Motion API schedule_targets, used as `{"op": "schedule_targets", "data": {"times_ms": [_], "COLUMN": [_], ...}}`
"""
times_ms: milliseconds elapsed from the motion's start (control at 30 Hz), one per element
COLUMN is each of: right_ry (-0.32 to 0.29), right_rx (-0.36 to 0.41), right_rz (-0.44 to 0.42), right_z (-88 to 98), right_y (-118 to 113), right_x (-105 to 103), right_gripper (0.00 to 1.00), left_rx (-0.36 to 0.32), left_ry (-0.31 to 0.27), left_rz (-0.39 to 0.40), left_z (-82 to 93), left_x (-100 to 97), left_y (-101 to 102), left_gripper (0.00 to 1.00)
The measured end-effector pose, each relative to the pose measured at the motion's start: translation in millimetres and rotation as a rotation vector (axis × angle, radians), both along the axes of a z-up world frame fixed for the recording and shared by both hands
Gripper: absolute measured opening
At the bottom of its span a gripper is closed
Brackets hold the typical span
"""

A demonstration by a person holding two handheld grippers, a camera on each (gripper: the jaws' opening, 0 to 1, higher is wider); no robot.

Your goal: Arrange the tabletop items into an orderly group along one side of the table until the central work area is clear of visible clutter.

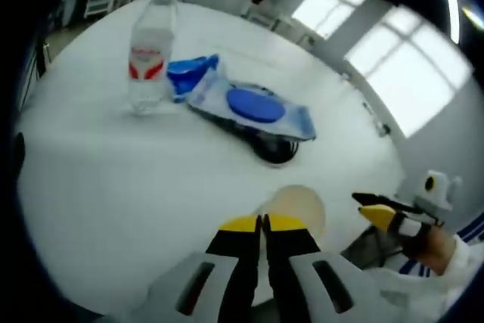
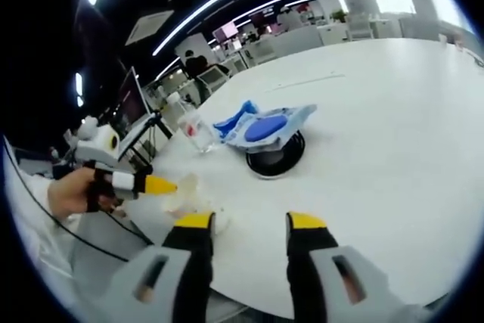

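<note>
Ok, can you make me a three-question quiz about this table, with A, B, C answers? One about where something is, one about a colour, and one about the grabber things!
1. Where does the wipes pack lie?
A. partly on top of the black round thing
B. under the table
C. inside the water bottle

2. What colour is the oval lid on the wipes pack?
A. red
B. blue
C. green

3. How do the jaws of the left gripper stand?
A. wide apart
B. clamped on the bottle
C. closed together, holding nothing

Answers:
1. A, the pack overlaps the dark round object beside the water bottle on the white table.
2. B, the oval is plainly blue.
3. C, the yellow tips touch; the right gripper has a gap.
</note>
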State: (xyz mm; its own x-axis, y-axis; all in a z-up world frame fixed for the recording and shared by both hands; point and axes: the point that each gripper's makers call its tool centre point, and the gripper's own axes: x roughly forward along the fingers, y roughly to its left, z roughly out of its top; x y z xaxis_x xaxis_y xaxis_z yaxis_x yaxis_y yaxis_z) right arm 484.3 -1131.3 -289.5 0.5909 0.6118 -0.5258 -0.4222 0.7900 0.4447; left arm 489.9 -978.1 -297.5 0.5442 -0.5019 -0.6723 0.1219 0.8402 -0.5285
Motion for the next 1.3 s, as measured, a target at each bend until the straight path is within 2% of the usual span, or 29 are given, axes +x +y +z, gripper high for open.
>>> {"op": "schedule_targets", "data": {"times_ms": [100,200,367,467,600,700,967,1100,1300], "right_ry": [0.002,0.003,0.003,0.006,0.011,0.018,0.047,0.044,0.055], "right_rx": [0.001,0.001,0.008,0.01,0.012,0.013,0.023,0.023,0.022], "right_rz": [-0.004,-0.003,-0.003,-0.007,-0.015,-0.016,-0.013,-0.017,-0.034], "right_z": [-0.6,-0.9,-1.0,-1.2,-3.5,-5.2,-11.7,-9.3,-11.5], "right_y": [-1,0,0,0,-2,-3,-1,-2,-7], "right_x": [1,1,1,2,3,1,-2,-2,-4], "right_gripper": [0.35,0.35,0.35,0.35,0.34,0.34,0.32,0.32,0.31], "left_rx": [-0.018,0.005,0.025,0.078,0.096,0.117,0.134,0.146,0.144], "left_ry": [-0.001,-0.013,-0.008,-0.007,0.006,0.005,0.019,0.036,0.037], "left_rz": [0.014,0.022,0.082,0.106,0.157,0.18,0.206,0.207,0.222], "left_z": [7.2,10.3,11.9,9.9,8.9,9.2,4.3,-2.9,-2.1], "left_x": [2.3,6.0,11.4,16.0,22.4,27.6,35.3,34.1,37.3], "left_y": [3,13,46,73,106,123,138,141,142], "left_gripper": [0.0,0.0,0.0,0.0,0.0,0.0,0.0,0.0,0.0]}}
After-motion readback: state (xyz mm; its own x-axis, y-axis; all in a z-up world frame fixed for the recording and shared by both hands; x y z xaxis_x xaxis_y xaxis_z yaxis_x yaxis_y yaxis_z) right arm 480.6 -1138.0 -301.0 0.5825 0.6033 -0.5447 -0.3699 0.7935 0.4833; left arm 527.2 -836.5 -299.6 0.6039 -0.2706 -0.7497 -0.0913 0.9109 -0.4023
